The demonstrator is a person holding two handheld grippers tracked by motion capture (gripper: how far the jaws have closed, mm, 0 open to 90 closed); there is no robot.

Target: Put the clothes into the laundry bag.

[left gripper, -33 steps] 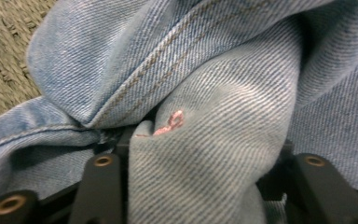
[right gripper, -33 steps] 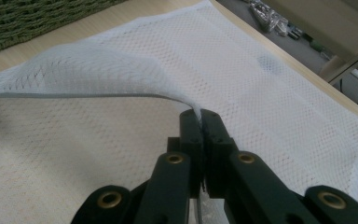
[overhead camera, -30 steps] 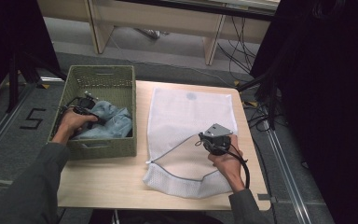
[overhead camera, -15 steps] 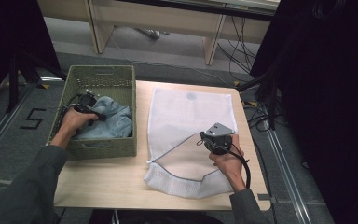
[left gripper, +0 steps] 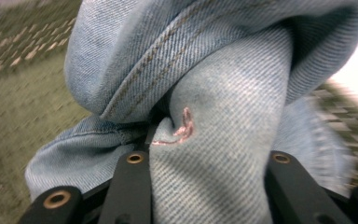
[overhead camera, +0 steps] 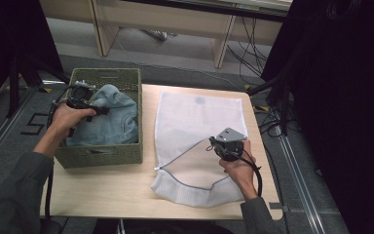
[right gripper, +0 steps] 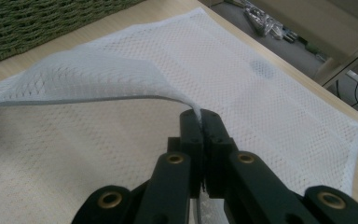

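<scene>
The left gripper (overhead camera: 80, 97), held in the person's left hand over the green woven basket (overhead camera: 102, 155) at the left of the table (overhead camera: 102, 195), has its jaws clamped on a thick fold of the blue denim garment (left gripper: 223, 116); the jaws have just been closing on that cloth. The right gripper (right gripper: 200, 116), near the right edge of the table, pinches the upper edge of the white mesh laundry bag (overhead camera: 195, 117) between tightly closed jaws, holding the bag's mouth raised open toward the basket. Judging by this, the garment is gripped and the bag is ready, but the denim has yet to leave the basket and go into the bag. Compared with a second ago, the left hand and the denim sit higher in the basket, with more cloth bunched up; the right hand has not shifted
</scene>
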